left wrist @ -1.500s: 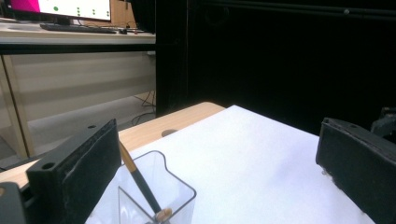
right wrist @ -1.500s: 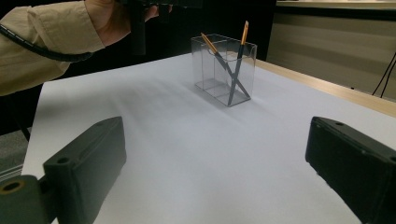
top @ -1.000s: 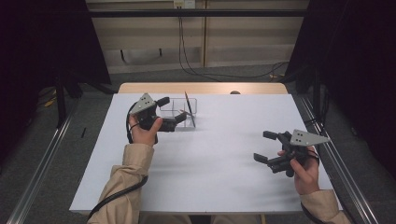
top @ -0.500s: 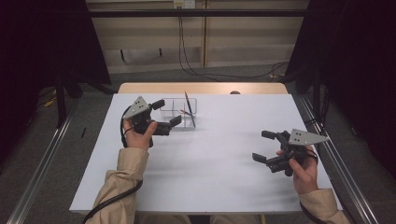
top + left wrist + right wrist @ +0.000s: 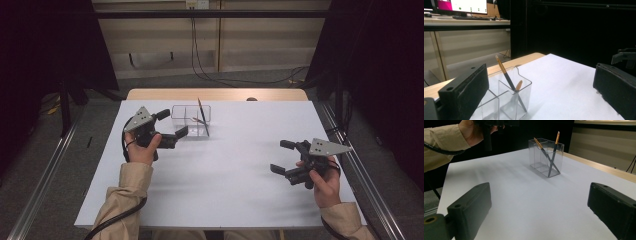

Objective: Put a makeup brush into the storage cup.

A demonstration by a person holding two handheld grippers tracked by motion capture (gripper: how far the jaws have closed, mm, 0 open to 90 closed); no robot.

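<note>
Counter (image 5: 220, 190): covered by a white sheet, bare apart from one item at far left of centre.

Holder (image 5: 191, 121): a clear box of two compartments, upright, standing on the sheet near the far edge. In the left gripper view both brushes stand in the same end compartment, the one on the right in the high view; the other compartment looks empty.

Left gripper (image 5: 172, 124): held just left of the holder, jaws wide apart and holding nothing. One jaw tip lies close to the holder's near left corner; contact cannot be confirmed.

Right gripper (image 5: 283, 157): at the near right of the counter, well apart from the holder, jaws wide apart, empty, pointing towards it.

Brushes: a long one (image 5: 509, 81) with an orange upper end leans across the compartment, its top clear of the rim. A shorter one (image 5: 518, 85) crosses it, its orange end at about rim height.

Assessment: the left gripper appears to be working at the holder and its brushes. If a brush is to be drawn, take the long one by the shaft above the rim, closing gently with jaws square to it, and lift along its lean so the rim is not levered. The holder looks light and likely to tip; steadying it with the right gripper is advised
</note>
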